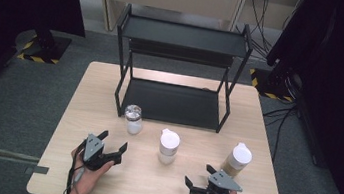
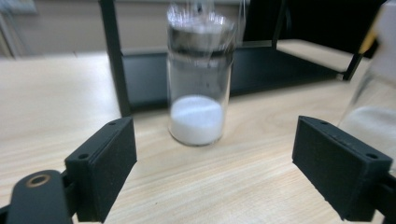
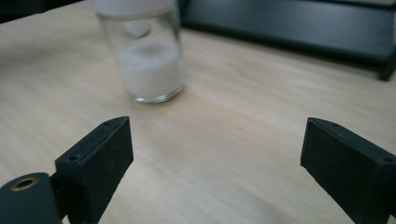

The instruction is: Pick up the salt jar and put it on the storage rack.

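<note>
Down at the near edge of the high view, two hands hold the grippers low over the bench (image 1: 110,94): left gripper (image 1: 114,141) with fingers spread wide and empty, right gripper (image 1: 198,176) likewise spread, nothing between them. Ahead of the left fingers stands the metal-capped jar (image 1: 133,118), just in front of the black rack (image 1: 179,67). The white-lidded jar (image 1: 169,146) stands between the two grippers, ahead of both. The brown-filled jar (image 1: 237,159) stands just beyond the right fingers.

Left gripper view: fingers (image 2: 105,165) apart, metal-capped jar (image 2: 198,74) upright ahead between them, white powder inside, not touched.

Right gripper view: fingers (image 3: 95,163) wide, white-lidded jar (image 3: 147,56) ahead toward the left finger, well clear.
</note>
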{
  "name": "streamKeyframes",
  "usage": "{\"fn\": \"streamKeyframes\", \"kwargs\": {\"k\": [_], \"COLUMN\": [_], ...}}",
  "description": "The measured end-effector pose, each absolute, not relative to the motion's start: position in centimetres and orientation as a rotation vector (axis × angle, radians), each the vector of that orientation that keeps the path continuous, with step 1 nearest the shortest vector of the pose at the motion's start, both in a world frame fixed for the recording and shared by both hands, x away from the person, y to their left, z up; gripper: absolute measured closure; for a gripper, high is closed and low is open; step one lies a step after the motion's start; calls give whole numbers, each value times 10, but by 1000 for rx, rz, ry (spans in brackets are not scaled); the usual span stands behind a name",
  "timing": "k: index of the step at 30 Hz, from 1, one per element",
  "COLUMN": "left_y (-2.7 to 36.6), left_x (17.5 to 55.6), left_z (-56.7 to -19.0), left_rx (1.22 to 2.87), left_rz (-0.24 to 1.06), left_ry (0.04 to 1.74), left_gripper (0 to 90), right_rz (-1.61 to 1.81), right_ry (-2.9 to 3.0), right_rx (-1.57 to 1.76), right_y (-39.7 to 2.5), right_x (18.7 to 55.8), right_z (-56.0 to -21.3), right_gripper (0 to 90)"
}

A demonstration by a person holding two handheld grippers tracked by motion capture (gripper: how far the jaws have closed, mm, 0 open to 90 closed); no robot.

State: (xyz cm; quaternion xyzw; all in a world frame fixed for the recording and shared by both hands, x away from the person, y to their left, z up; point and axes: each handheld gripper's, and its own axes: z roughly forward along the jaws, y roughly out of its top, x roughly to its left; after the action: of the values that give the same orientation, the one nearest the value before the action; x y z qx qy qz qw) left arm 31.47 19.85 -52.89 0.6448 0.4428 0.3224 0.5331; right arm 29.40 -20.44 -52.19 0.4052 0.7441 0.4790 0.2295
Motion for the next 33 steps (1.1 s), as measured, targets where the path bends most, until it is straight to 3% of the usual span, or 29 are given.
{"fn": "streamKeyframes", "kwargs": {"k": [13, 33], "left_y": [195, 173], "left_x": [307, 350], "left_z": [-523, -507], "left_rx": [1494, 1489], "left_rz": [777, 833], "left_ry": [1002, 964], "left_gripper": [142, 160], "right_rz": [1361, 1354], "right_ry": [1961, 1969], "right_rx": [1090, 1092], "right_y": [-208, -208], "right_x": [289, 290], "right_z": [-522, -522], "right_gripper": [99, 98]}}
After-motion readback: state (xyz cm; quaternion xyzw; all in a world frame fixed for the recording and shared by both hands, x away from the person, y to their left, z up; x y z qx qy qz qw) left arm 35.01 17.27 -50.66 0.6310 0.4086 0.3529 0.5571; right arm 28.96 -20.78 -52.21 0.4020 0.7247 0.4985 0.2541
